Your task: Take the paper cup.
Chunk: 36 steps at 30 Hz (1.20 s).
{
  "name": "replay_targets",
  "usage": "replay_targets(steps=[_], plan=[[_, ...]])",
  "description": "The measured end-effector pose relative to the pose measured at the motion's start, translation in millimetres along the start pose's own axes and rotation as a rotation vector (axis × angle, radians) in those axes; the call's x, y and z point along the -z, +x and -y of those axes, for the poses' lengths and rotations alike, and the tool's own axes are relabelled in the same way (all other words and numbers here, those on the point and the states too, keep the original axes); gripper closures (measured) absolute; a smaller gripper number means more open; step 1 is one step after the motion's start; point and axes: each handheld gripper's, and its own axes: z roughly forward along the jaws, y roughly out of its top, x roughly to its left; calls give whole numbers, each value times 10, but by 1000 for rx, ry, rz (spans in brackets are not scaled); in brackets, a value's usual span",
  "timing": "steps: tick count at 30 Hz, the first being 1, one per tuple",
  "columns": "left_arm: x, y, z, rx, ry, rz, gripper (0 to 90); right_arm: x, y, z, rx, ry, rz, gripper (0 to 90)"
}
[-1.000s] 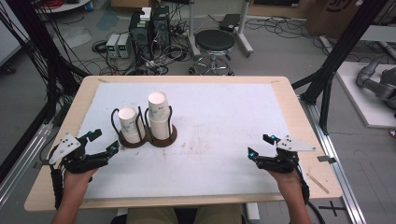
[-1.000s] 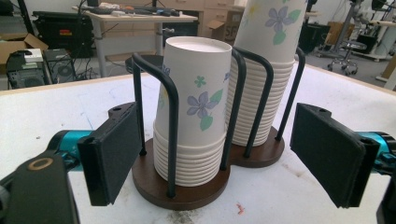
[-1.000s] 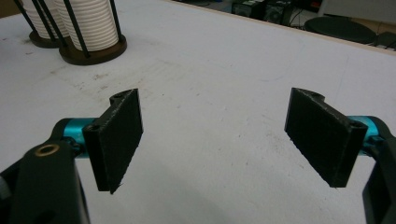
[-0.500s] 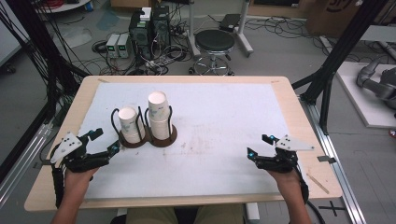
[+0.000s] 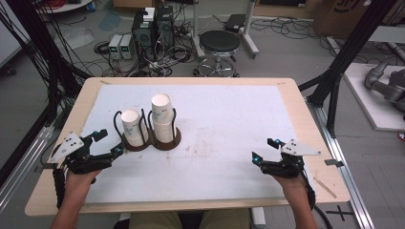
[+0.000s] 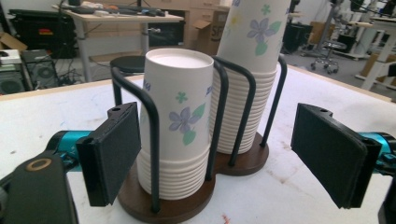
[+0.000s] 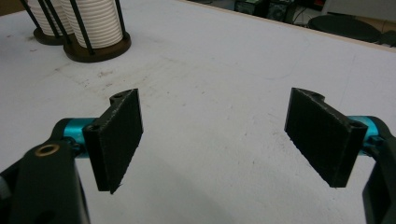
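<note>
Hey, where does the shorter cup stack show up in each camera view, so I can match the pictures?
High view: the shorter stack sits left of centre, in the left ring of the holder, ahead of the left claw.
Left gripper view: centre, close up, between the open jaws.
Right gripper view: top left corner, bottom ribs alone, cut by the edge.
Shared landmark: the taller stack beside it.

obstacle: cup rack (image 5: 149,141) just ahead of left tongs (image 5: 106,142) | right tongs (image 5: 265,149): bare table (image 5: 229,119) ahead
</note>
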Motion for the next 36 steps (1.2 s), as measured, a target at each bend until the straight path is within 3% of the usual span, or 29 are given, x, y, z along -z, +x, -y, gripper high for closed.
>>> replay_targets(steps=[4,11,19,22,27,36], plan=[[-64,31,-117,7,5,19,158,5,-2,4,0,1,0,198],[-150,80,-368,-8,20,-8,158,21,-9,7,-2,-1,3,198],[-281,190,-562,-3,35,21,159,44,3,21,-5,4,3,198],[-359,214,-639,-30,55,34,159,46,2,25,-5,7,6,198],[-501,254,-710,-34,87,40,159,48,13,14,1,5,0,198],[-680,294,-669,-54,167,26,165,57,4,20,7,3,1,198]])
